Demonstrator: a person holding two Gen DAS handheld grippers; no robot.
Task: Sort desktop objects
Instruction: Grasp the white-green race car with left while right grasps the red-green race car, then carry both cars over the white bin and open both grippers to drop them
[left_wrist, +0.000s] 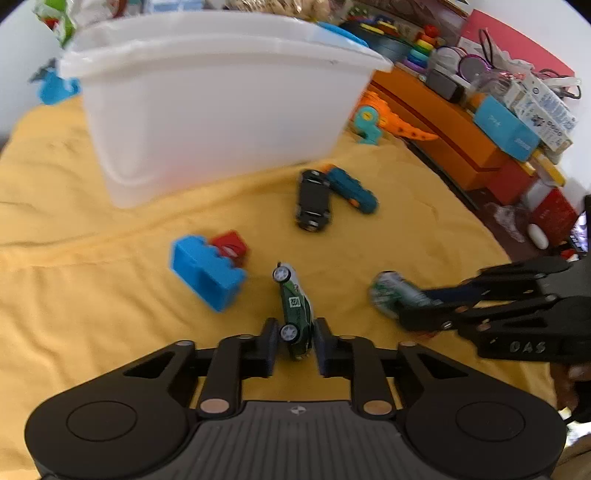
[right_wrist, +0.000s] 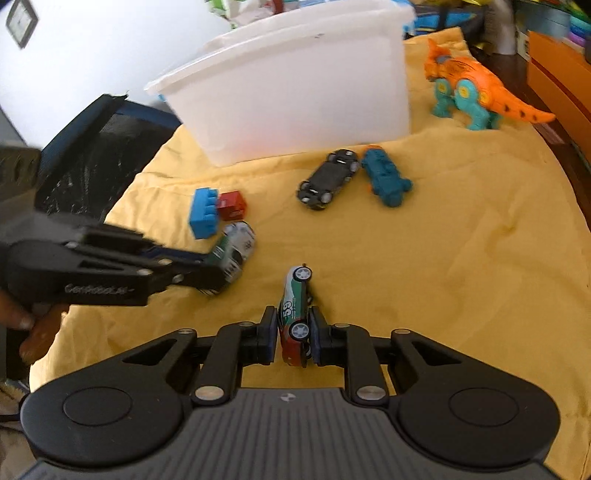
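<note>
My left gripper (left_wrist: 295, 345) is shut on a green and white toy car (left_wrist: 294, 312), held on its side above the yellow cloth (left_wrist: 92, 295). It shows at the left of the right wrist view (right_wrist: 207, 277) with that car (right_wrist: 234, 251). My right gripper (right_wrist: 293, 341) is shut on a green, white and red race car (right_wrist: 294, 314). It shows at the right of the left wrist view (left_wrist: 402, 314) with that car (left_wrist: 391, 293). A big white bin (left_wrist: 221, 107) stands behind, also in the right wrist view (right_wrist: 295, 88).
On the cloth lie a blue brick (left_wrist: 205, 271), a red block (left_wrist: 231, 245), an upturned black car (left_wrist: 313, 201) and a teal toy (left_wrist: 352, 190). An orange dinosaur (right_wrist: 476, 88) stands right of the bin. Orange boxes (left_wrist: 443, 136) and clutter line the right.
</note>
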